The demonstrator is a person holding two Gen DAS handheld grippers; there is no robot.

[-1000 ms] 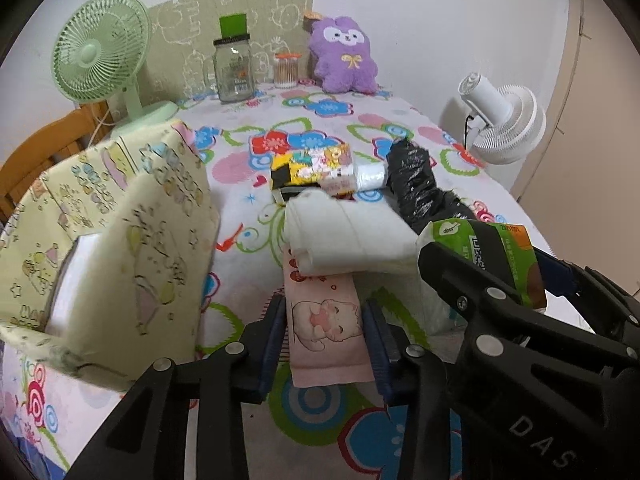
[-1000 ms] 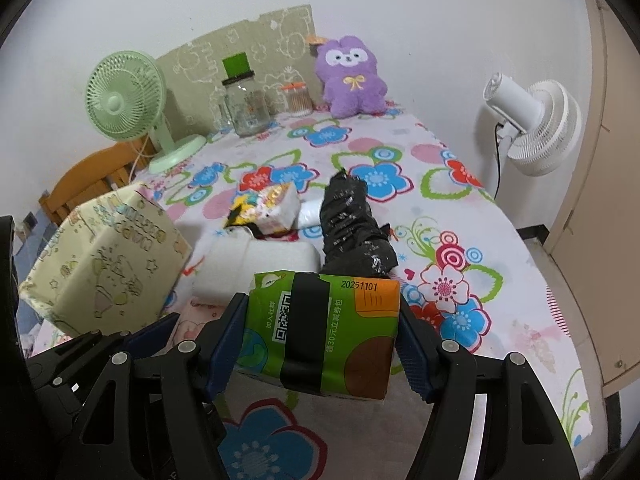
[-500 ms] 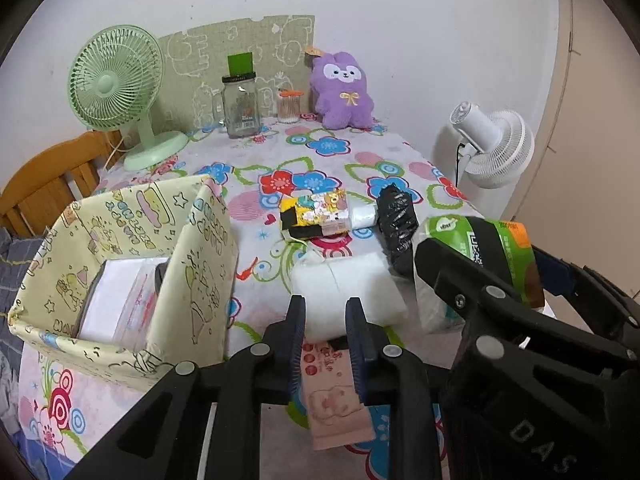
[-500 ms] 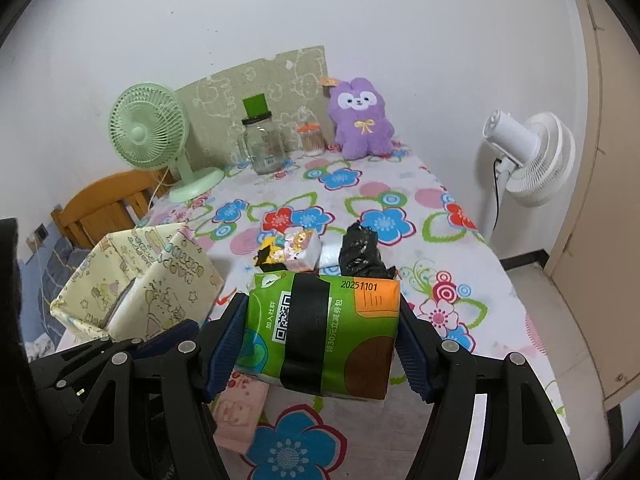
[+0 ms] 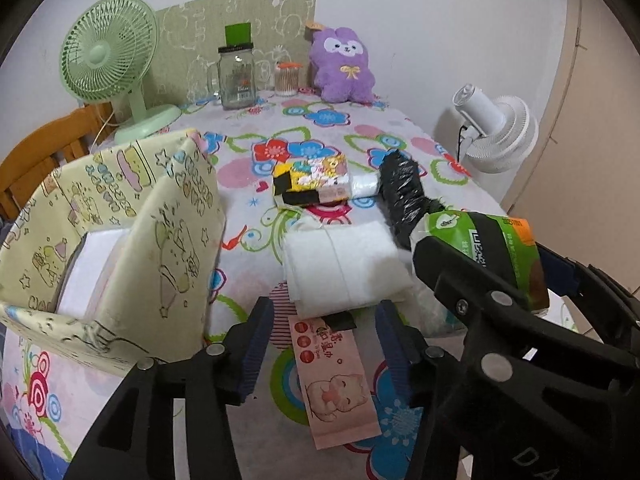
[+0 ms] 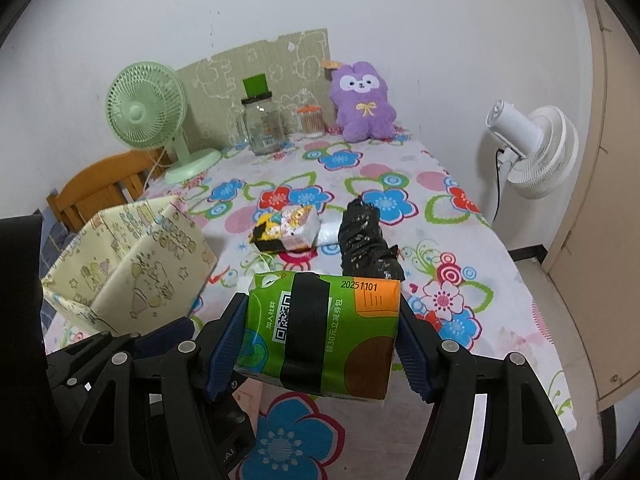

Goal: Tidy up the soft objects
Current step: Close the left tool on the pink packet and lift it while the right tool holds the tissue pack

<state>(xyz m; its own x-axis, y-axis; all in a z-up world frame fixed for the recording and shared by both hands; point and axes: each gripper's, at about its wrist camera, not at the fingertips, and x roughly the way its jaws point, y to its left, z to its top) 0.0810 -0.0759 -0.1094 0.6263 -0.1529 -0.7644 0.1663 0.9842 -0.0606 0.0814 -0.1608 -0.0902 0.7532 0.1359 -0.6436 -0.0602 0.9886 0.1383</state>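
Flower-print tablecloth (image 5: 320,128) covers the table. Pale yellow cartoon-print fabric bin (image 5: 120,240) on its left side, white packs inside. Right gripper (image 6: 320,340) clenched on the green plastic-wrapped tissue pack (image 6: 324,332), held above the cloth. White folded towel bundle (image 5: 344,268) mid-table, black crumpled bag (image 5: 404,196) behind it. Left gripper (image 5: 326,340) jaws spread, straddling the pink wet-wipe packet (image 5: 336,380), which lies flat; pads not touching it.

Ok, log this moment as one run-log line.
left gripper: open above pink wipes pack | right gripper: shut on green tissue pack | fabric bin: tissue inside
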